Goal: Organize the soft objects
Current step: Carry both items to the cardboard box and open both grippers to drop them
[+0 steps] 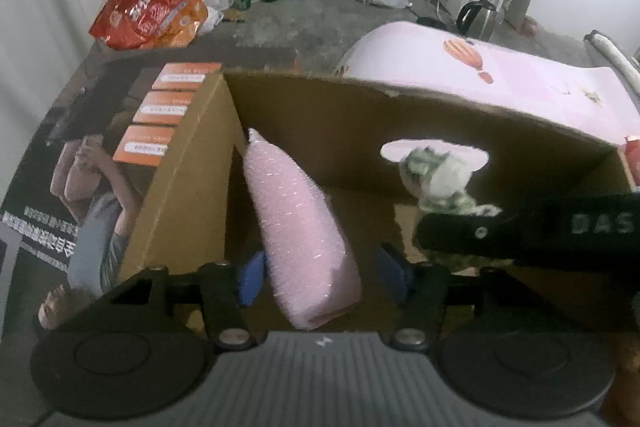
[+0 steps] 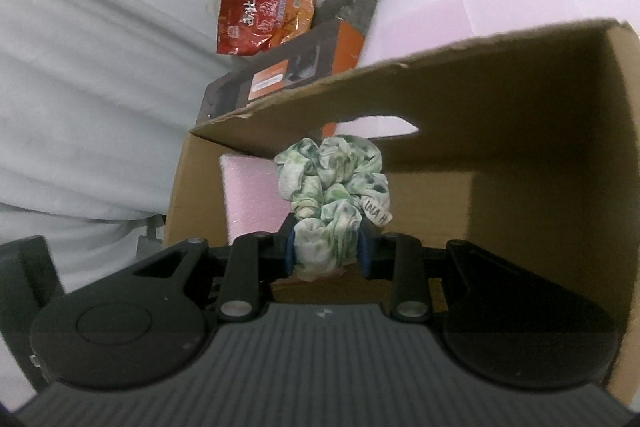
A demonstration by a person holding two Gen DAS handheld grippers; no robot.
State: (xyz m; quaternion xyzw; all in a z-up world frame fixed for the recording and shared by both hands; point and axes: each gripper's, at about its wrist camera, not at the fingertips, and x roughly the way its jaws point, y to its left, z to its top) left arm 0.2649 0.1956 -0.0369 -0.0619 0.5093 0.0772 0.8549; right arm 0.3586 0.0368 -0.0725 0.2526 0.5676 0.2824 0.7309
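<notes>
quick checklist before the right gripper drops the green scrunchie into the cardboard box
1. Right gripper clamped on green scrunchie: ok.
2. Scrunchie over the cardboard box opening: ok.
3. Left gripper jaws apart, pads clear of pink foam piece: ok.
4. Foam piece inside box, leaning on its left wall: ok.
5. Bare box floor under the scrunchie: cannot tell, the gripper hides it.

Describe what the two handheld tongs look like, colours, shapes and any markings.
Both match: a grey ribbed body flanked by two round black discs, black linkage arms with silver pivot screws, and blue pads on the fingertips. That goes for the left tongs and the right tongs. In the left view, the right one's black side shows white letters "DAS".
</notes>
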